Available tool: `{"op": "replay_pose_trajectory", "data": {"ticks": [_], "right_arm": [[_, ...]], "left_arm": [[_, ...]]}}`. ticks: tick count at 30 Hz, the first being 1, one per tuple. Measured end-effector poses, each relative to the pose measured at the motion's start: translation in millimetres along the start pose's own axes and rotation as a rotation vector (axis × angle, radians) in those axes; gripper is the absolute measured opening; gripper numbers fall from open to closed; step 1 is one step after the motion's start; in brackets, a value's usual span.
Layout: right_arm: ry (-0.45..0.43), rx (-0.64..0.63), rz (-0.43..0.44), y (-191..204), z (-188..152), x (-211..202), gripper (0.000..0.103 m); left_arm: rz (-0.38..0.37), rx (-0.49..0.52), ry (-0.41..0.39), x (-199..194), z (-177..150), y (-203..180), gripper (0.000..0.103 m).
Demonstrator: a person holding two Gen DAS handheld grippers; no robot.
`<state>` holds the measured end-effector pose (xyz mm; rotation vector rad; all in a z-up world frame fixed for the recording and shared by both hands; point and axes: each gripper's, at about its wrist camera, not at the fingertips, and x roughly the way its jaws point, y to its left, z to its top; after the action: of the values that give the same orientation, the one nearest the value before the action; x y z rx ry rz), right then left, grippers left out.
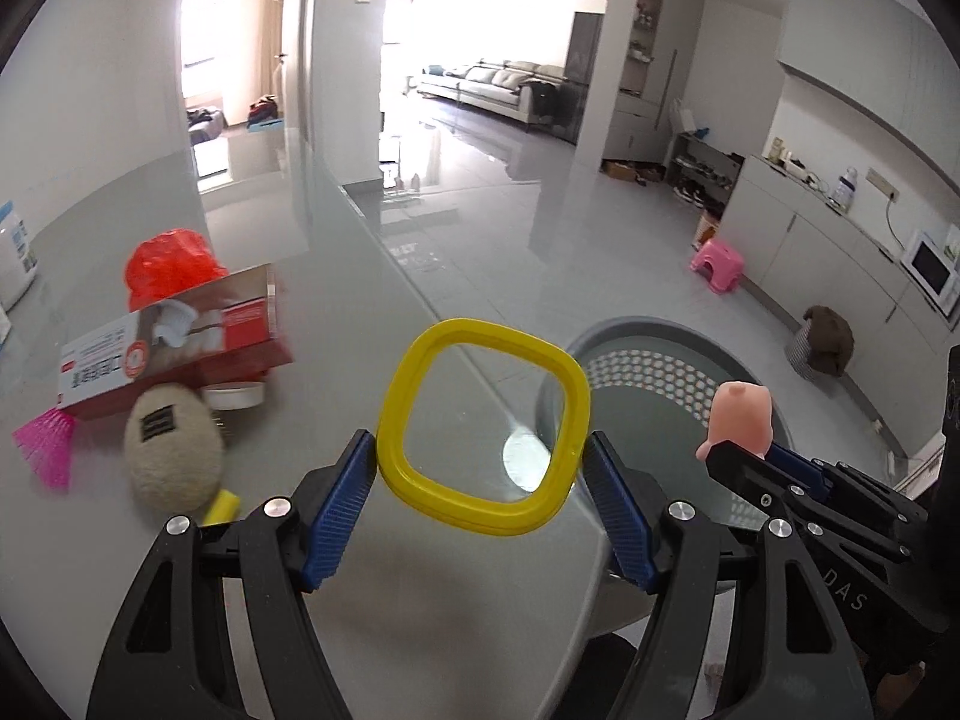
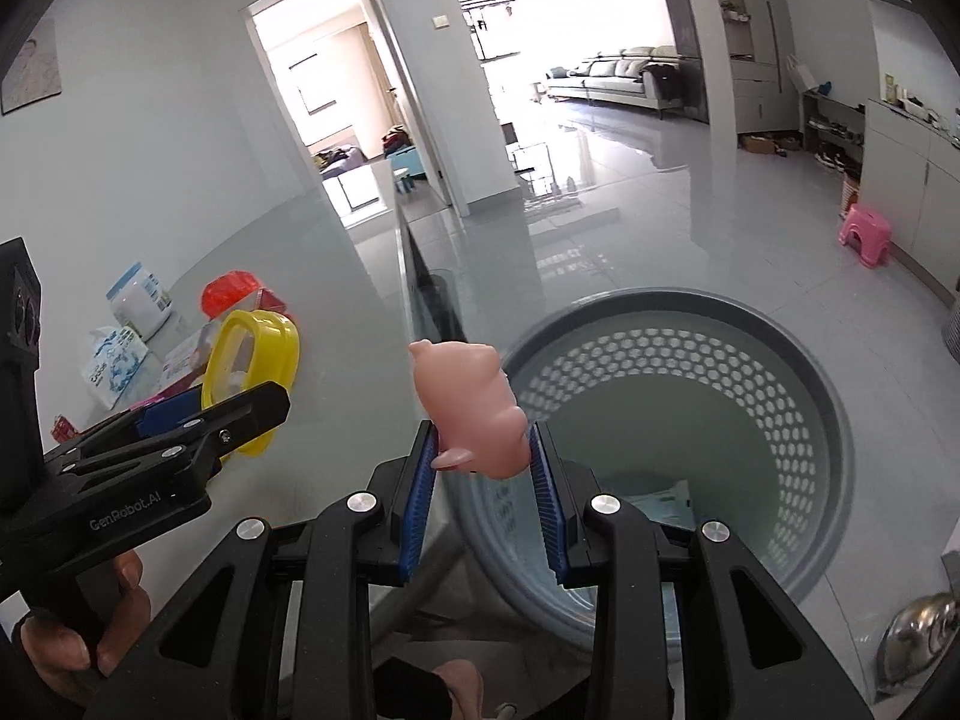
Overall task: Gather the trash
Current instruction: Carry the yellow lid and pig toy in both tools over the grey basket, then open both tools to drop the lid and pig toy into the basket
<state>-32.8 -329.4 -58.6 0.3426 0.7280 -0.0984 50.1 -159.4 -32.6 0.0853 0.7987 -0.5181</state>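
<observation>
A: Well, the yellow ring [image 1: 483, 427] looks like thin, stiff plastic, light and smooth, so it could slip or flex if squeezed harder. It sits in the air over the near corner of the glass table [image 1: 372, 324], with the left gripper [image 1: 477, 480] clamped on its two outer sides, one blue pad [image 1: 339, 510] against each.

B: And the pink toy pig [image 2: 465, 405]?

A: Soft rubber by the look of it, light, a bit squashy. The right gripper [image 2: 480, 468] is closed on its lower body, head and snout sticking up above the pads. It hangs past the table edge, above the near rim of the grey perforated basket [image 2: 780, 360] on the floor.

B: Are those good places to hold them?

A: I think so. The ring across its width is the only sure hold; the pig's thick middle gives the pads something to sink into.

B: How are the hands set?

A: Both grippers slant downward and forward, side by side, the left still over the table, the right nearer the basket. A hand [image 2: 78, 630] wraps the left gripper's handle.

B: What remains on the table?

A: A red-and-white box [image 1: 174, 342], a beige ball [image 1: 174, 450] and a pink shuttlecock [image 1: 45, 444] near the left edge.
</observation>
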Motion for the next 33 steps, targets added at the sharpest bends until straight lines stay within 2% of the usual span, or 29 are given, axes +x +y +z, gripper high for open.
{"op": "replay_pose_trajectory", "data": {"ticks": [5,10,17,30,33], "right_arm": [[0.005,0.070,-0.065,-45.2,-9.7,-5.5,0.031],[0.029,0.111,-0.087,-72.5,-20.4,-0.2,0.031],[0.056,0.150,-0.084,-91.4,-28.6,10.1,0.031],[0.083,0.182,-0.081,-102.3,-33.2,24.3,0.031],[0.063,0.185,-0.086,-102.4,-30.0,20.7,0.045]], "left_arm": [[-0.075,0.060,0.044,19.2,-2.0,-36.9,0.069],[-0.097,0.072,0.089,42.7,-0.5,-57.5,0.069],[-0.094,0.113,0.110,63.1,-7.2,-80.0,0.069],[-0.095,0.130,0.161,83.3,-2.9,-95.1,0.070],[-0.098,0.124,0.169,83.7,-2.0,-94.7,0.071]]}}
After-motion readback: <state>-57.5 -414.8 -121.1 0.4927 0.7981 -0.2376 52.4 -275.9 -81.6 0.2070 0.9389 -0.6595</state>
